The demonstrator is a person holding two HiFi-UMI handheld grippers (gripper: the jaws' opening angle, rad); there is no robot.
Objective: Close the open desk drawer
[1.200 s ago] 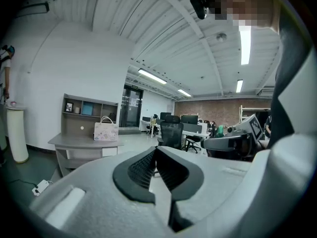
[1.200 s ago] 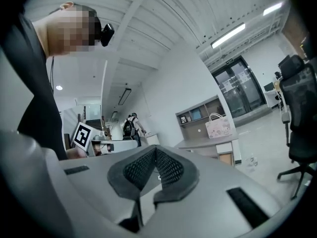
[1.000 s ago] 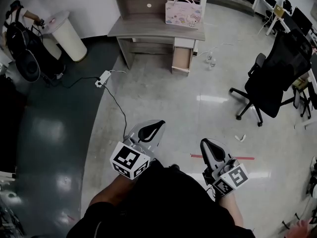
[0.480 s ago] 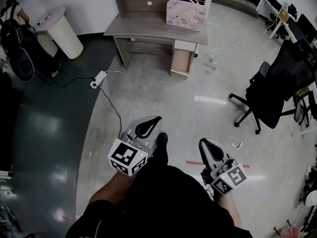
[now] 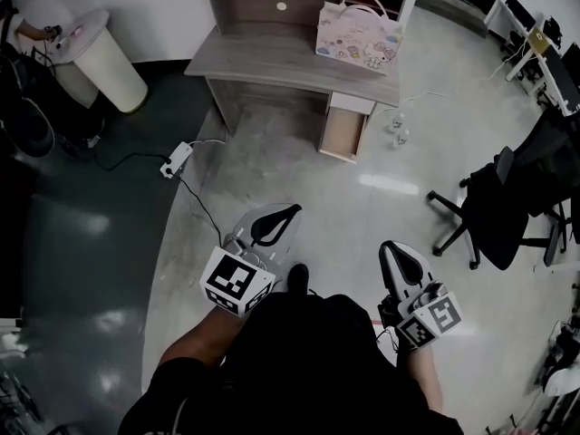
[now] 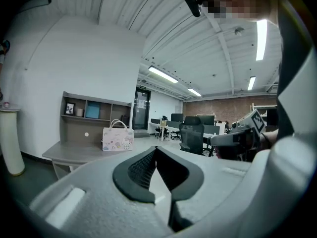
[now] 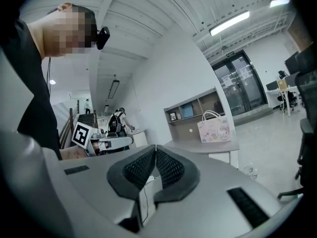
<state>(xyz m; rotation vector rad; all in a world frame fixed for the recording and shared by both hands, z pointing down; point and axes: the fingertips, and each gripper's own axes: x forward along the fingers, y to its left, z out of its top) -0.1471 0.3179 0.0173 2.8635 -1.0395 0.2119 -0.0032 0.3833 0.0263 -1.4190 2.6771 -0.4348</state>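
Plainly, the main hazards lie on the way to the desk [image 5: 290, 62]. A power strip [image 5: 174, 161] lies on the floor out from the desk's left leg, and its black cable [image 5: 210, 208] trails away from the desk toward the person's feet, so a step on that side could catch it. An office chair [image 5: 507, 202] stands off the desk's right end and could be clipped by the right arm.

At the desk itself, a push that lands on one corner of the open drawer [image 5: 341, 132] could skew it so that it jams. A hard shove could jolt the desk and topple the pink gift bag [image 5: 358, 34], which stands on the desktop right above the drawer.

The drawer juts out from under the desk's right end, toward the person. Both sets of fingers are well short of it, and nothing touches it yet. The left gripper [image 5: 283, 216] has its ribbed pads [image 6: 143, 165] pressed together on nothing. The right gripper [image 5: 394, 256] is likewise closed and empty, and it lines up nearer the desk's right end, so I judge it the likelier one to push.
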